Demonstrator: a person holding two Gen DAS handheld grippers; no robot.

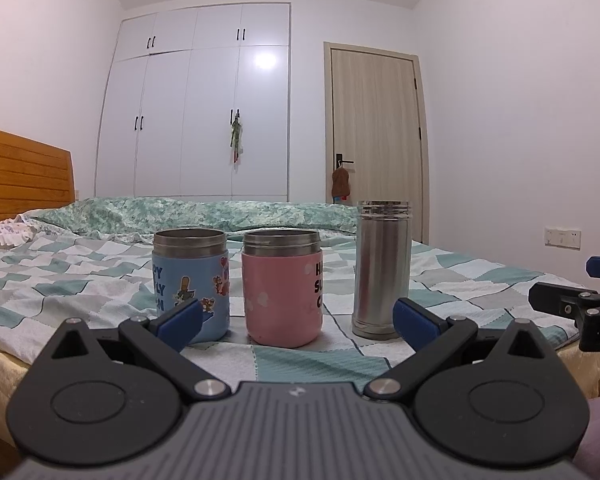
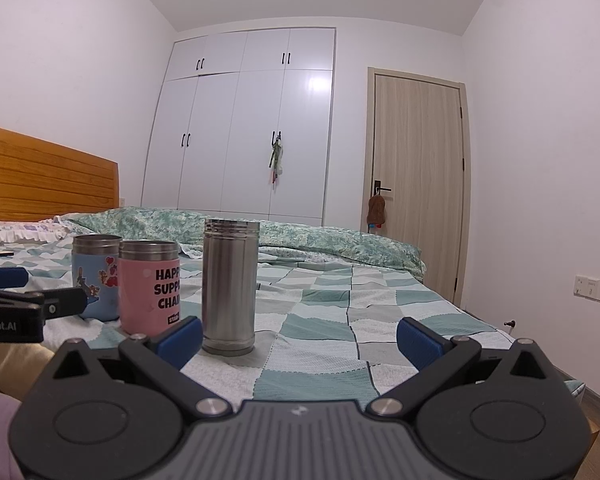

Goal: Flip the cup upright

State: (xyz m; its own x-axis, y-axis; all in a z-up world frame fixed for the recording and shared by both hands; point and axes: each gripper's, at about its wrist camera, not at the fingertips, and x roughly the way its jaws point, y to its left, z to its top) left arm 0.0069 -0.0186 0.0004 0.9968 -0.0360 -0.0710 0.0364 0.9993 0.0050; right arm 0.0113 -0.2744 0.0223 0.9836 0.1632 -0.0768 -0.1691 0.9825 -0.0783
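Observation:
Three cups stand upright in a row on the checked bedspread (image 1: 80, 276). A blue cup with cartoon stickers (image 1: 191, 284) is on the left, a pink cup with black lettering (image 1: 283, 288) in the middle, a tall steel cup (image 1: 382, 268) on the right. My left gripper (image 1: 298, 322) is open and empty, just short of the pink cup. My right gripper (image 2: 300, 334) is open and empty, with the steel cup (image 2: 230, 286) ahead of its left finger. The pink cup (image 2: 150, 286) and blue cup (image 2: 95, 276) stand further left. Each gripper shows at the edge of the other's view.
A rumpled green quilt (image 1: 204, 210) lies across the far side of the bed. A wooden headboard (image 1: 24, 172) is at the left. White wardrobes (image 1: 196, 100) and a wooden door (image 1: 376, 136) are behind. The bed's near edge (image 1: 4, 364) runs just below the cups.

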